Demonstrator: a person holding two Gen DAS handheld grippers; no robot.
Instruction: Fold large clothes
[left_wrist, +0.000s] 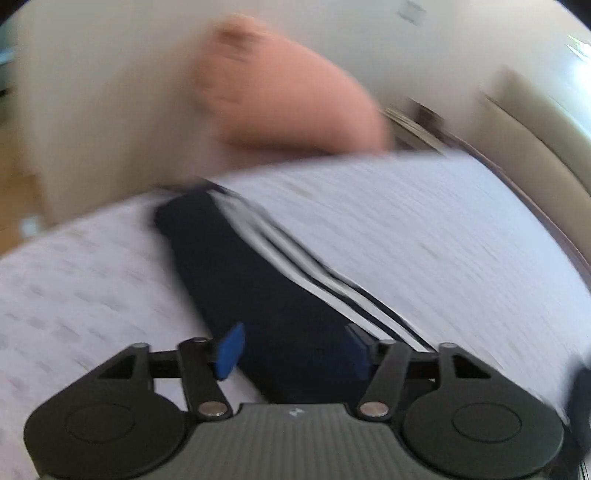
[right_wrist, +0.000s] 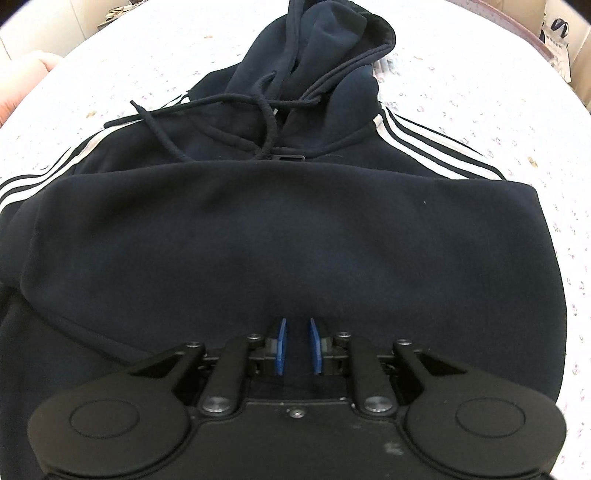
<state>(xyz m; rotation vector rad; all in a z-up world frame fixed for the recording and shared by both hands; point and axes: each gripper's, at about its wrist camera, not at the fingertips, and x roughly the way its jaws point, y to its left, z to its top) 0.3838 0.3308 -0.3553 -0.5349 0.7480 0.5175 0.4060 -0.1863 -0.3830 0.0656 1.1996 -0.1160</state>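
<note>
A: Where is the hoodie lying?

B: The navy hoodie (right_wrist: 288, 229) is lying spread on the bed (right_wrist: 480, 92), its lower part folded up over the chest and its hood (right_wrist: 317, 48) pointing toward the far side of the bed, the drawstrings (right_wrist: 266, 110) trailing loose below the hood.

A: And the grippers?

B: The right gripper (right_wrist: 297, 345) is hovering over the folded hoodie with its blue pads nearly together; whether they are pinching cloth I cannot tell. The left gripper (left_wrist: 293, 349) is standing open above the hoodie's striped sleeve (left_wrist: 266, 266), gripping nothing. That view is blurring; a pink cushion (left_wrist: 288, 96) is showing beyond the sleeve.
</note>
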